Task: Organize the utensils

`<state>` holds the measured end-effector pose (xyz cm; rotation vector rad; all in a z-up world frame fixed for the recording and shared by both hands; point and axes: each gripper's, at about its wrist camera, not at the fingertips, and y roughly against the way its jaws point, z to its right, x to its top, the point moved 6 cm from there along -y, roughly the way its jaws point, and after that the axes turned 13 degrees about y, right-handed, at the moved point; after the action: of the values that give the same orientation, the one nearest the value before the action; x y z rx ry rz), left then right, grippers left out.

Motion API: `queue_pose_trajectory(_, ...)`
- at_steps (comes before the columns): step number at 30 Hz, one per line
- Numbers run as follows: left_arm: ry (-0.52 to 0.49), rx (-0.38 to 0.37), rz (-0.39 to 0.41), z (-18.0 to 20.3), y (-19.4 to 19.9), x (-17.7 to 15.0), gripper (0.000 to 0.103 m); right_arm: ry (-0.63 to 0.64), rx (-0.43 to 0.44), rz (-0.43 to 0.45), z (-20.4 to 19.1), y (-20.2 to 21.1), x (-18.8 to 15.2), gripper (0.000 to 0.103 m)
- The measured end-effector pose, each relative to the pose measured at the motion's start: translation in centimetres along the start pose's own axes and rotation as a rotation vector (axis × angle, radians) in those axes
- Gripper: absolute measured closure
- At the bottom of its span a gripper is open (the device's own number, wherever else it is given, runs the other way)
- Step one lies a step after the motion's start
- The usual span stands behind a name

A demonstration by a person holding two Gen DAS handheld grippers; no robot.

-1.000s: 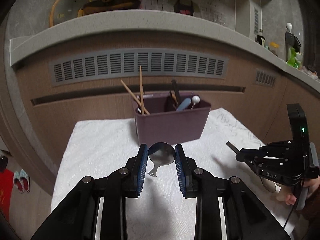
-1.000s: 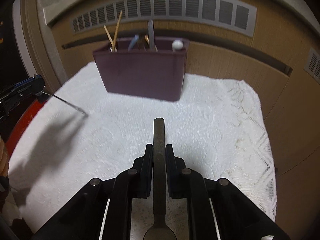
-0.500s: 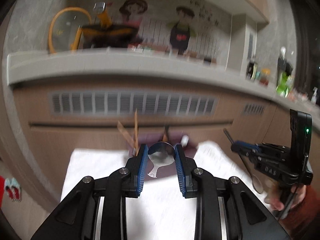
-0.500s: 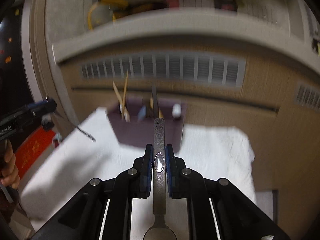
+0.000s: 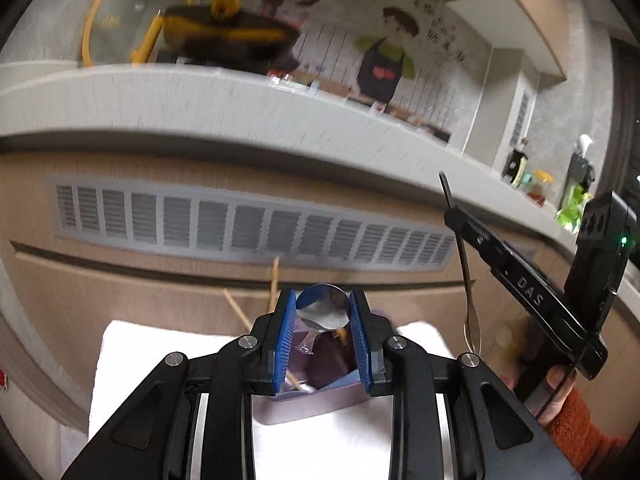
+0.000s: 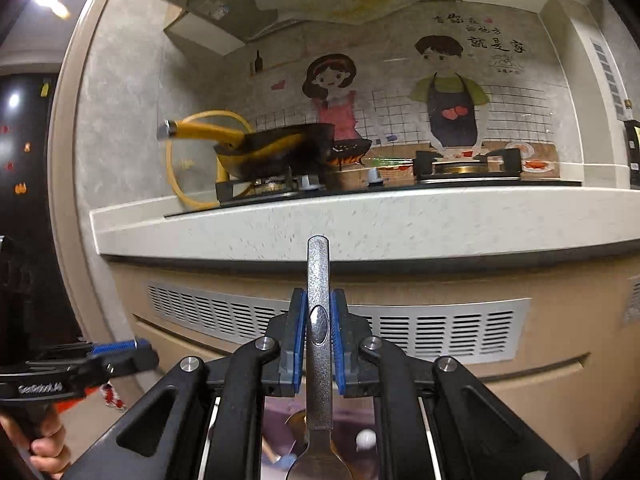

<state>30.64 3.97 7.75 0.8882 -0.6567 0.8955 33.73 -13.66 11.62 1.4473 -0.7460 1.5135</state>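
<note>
My left gripper (image 5: 323,300) is shut on the bowl of a shiny metal spoon (image 5: 322,308), with the blue pads pressing its two edges. Just below its fingers stands the purple utensil holder (image 5: 316,404) on a white cloth (image 5: 132,344), with wooden chopsticks (image 5: 274,280) sticking out. My right gripper (image 6: 319,300) is shut on the speckled handle of a second spoon (image 6: 318,276), whose bowl hangs below the fingers. In the left wrist view this right gripper (image 5: 520,280) is raised at the right, its spoon (image 5: 472,328) hanging bowl down. Under the right gripper the holder's inside (image 6: 360,420) shows.
A pale countertop (image 6: 360,220) runs across above a cabinet front with a vent grille (image 6: 440,328). On it sits a stove with a black pan (image 6: 280,152) with a yellow handle. The left gripper (image 6: 100,356) and a hand (image 6: 44,448) are at the lower left.
Both grippers have risen with their spoons and tipped upward. The left one has moved forward over the holder, and the right one is now high beside it.
</note>
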Motion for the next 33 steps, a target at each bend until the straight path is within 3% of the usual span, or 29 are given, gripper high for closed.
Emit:
queue_pose_trajectory(11,0.034,0.020,-0.117,-3.1,-5.6,-1.8,0.075,0.118,0.005,0.023,-1.5,-6.2,-3.7,0.092)
queue_pose_trajectory(20,0.043,0.034,-0.152,-3.7,-7.2,-2.9,0.075,0.104,0.071,-0.070,-1.2,-9.5,-6.8,0.092)
queue_pose_trajectory(28,0.047,0.041,-0.161,-3.8,-7.8,-3.4,0.075,0.101,0.134,-0.035,-0.8,-9.3,-6.8,0.092)
queue_pose_trajectory(33,0.035,0.041,-0.185,-3.7,-7.9,-4.2,0.075,0.101,0.142,-0.068,-0.7,-8.6,-7.9,0.092)
